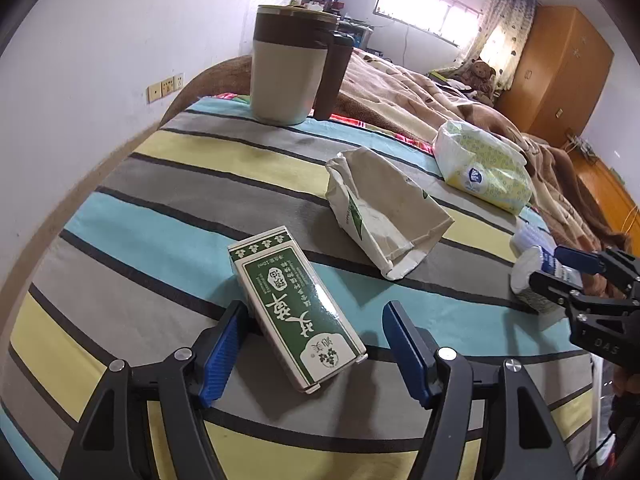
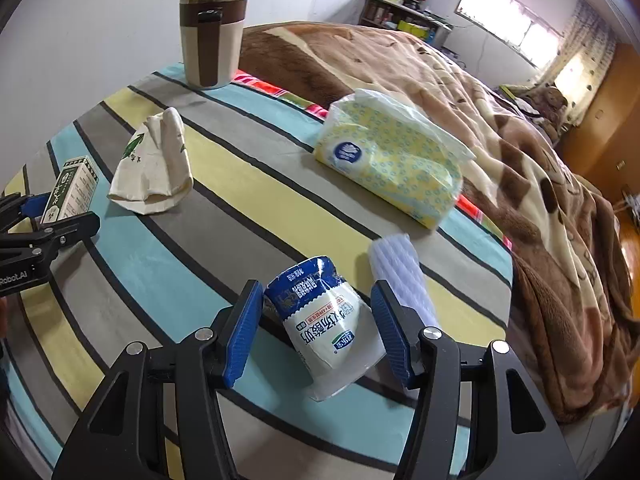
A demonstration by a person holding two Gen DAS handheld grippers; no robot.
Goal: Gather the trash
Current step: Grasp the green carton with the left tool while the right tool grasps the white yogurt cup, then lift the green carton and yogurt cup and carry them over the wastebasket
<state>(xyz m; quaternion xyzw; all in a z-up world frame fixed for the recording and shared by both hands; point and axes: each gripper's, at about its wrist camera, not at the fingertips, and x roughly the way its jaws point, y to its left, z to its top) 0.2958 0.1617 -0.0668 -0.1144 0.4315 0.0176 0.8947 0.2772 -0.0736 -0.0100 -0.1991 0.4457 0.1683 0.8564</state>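
Left wrist view: the left gripper (image 1: 316, 348) stands open around a green-and-white cardboard carton (image 1: 298, 308) lying flat on the striped cloth (image 1: 160, 216), one pad beside it, not gripping. Right wrist view: the right gripper (image 2: 318, 330) straddles a blue-and-white yoghurt pouch (image 2: 326, 320), jaws apart, seemingly poised to pinch.

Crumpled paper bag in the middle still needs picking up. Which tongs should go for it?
Left, probably. The paper bag lies just beyond the left tongs, which only straddle the green box. The right tongs sit farther off, around the yogurt pouch.
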